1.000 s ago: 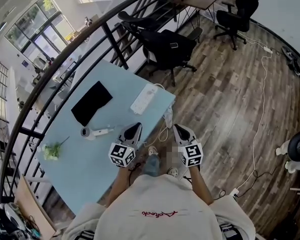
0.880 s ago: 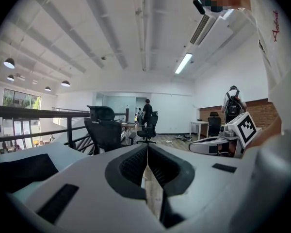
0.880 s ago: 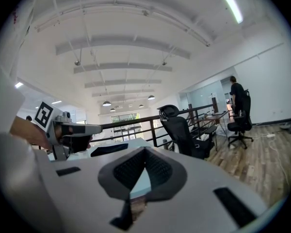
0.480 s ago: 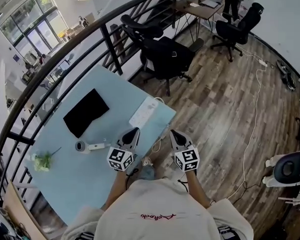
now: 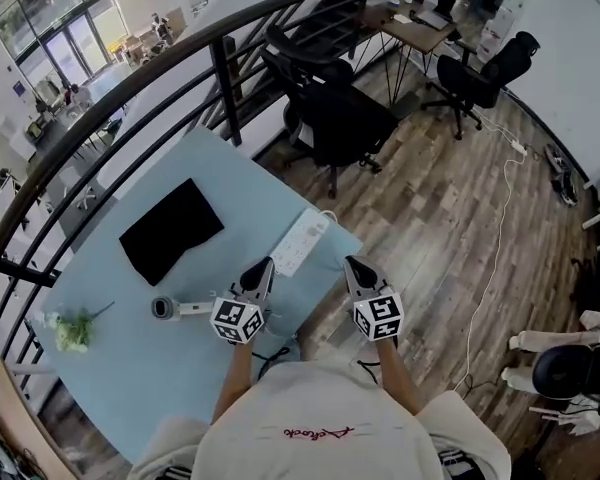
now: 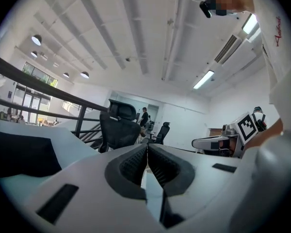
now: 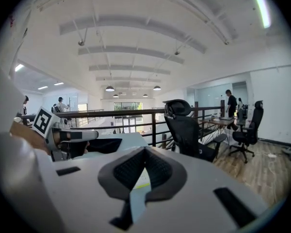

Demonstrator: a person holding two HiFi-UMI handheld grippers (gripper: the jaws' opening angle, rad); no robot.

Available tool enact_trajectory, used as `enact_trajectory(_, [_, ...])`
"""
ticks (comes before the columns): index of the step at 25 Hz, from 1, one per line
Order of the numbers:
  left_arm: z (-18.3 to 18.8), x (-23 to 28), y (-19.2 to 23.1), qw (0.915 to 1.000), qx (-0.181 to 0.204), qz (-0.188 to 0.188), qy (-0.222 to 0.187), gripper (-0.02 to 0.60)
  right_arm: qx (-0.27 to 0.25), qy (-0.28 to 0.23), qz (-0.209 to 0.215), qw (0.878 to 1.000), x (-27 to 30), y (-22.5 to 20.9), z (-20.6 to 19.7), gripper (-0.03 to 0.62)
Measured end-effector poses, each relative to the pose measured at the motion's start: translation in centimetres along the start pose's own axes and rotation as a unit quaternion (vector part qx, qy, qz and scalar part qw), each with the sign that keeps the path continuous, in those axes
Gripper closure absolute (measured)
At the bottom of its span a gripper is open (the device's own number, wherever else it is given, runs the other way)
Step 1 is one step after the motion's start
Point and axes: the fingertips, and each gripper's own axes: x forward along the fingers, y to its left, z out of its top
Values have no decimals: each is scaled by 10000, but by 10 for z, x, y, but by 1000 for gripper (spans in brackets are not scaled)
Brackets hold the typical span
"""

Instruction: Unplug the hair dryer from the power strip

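The left gripper and right gripper are held side by side, fingers pressed together on nothing. The hair dryer is laid on the tabletop beside the left gripper. Farther off, the power strip is seen at the tabletop's edge.

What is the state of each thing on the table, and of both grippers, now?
left gripper: fingers shut, empty
right gripper: fingers shut, empty
hair dryer: lying on the table, untouched
power strip: flat near the table edge; plug too small to tell
black mat: flat on the table
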Motion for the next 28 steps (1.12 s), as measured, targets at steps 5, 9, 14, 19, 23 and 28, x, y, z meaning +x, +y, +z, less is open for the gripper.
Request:
enact_trajectory(5, [-4,8,24,9998,-180,-75,-69,569,-179,106,17,9998,32,6,10,577])
enact_trajectory(9, [-10,10,36,9994,-317,-150,-74,569,-277,170,44,9995,53,14,13,577])
enact_trajectory(14, [-22,7,53,9991,-421,-32,-37,569,-349,326,191,9987,73,22,4,577])
enact_trajectory(19, [-29,4,65,9989,-398,233,70,569,-276,328,500,9978,96,24,-1,577])
enact_trajectory(23, [-32,2,69,9977,-268,594,184,569,-200,224,891,9956,115,23,-2,577])
enact_trajectory(28, [-24,11,63,9928,-69,1172,236,569,-79,163,1295,9914,125,-5,-3,577])
